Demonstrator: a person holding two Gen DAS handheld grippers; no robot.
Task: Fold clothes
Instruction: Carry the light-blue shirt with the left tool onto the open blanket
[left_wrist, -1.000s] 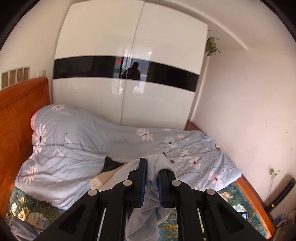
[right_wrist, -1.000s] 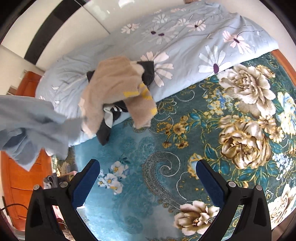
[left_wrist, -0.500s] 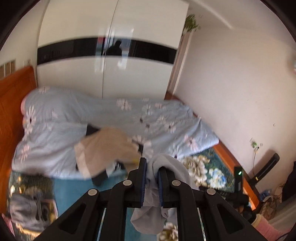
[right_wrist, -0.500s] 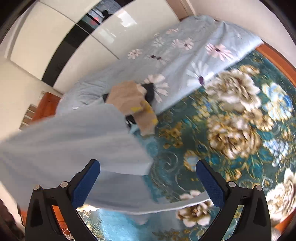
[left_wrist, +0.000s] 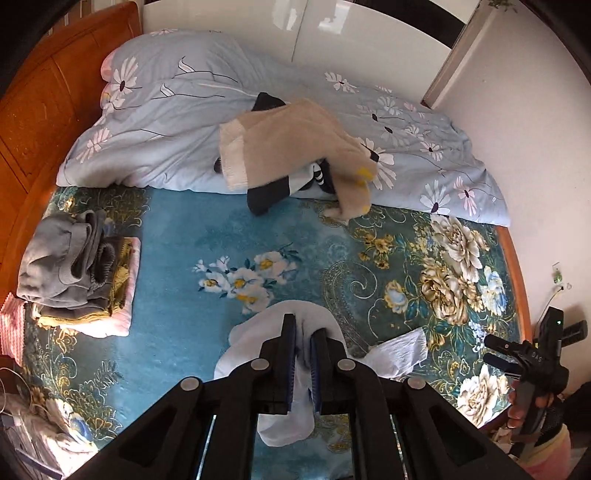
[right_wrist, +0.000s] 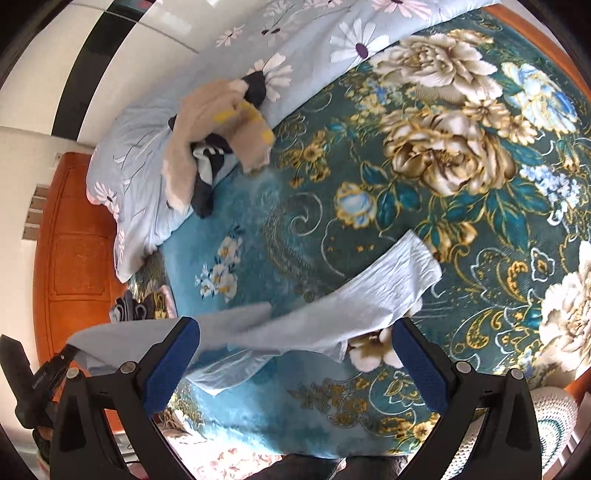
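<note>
My left gripper (left_wrist: 303, 339) is shut on a pale blue garment (left_wrist: 258, 332), bunched around its blue pads and hanging low over the teal floral bedspread (left_wrist: 192, 229). In the right wrist view the same pale blue garment (right_wrist: 369, 295) stretches across the bedspread (right_wrist: 369, 166), one end lying flat. My right gripper (right_wrist: 295, 354) stands open just above that cloth, nothing between its pads. It also shows at the left wrist view's right edge as the right gripper (left_wrist: 498, 352), held by a hand. A heap of beige and dark clothes (left_wrist: 295, 155) lies on the blue duvet.
A folded stack of grey, yellow and pink clothes (left_wrist: 77, 273) sits at the bed's left side near the wooden headboard (left_wrist: 44, 110). The flowered blue duvet (left_wrist: 166, 122) is bunched along the far side by the white wardrobe (left_wrist: 332, 37). A white knitted item (right_wrist: 554, 417) sits at the right wrist view's lower right.
My left gripper has tipped down from facing the wardrobe and lowered the pale blue garment toward the bedspread. The cloth, flung in the air half a second ago, now trails across the bed.
</note>
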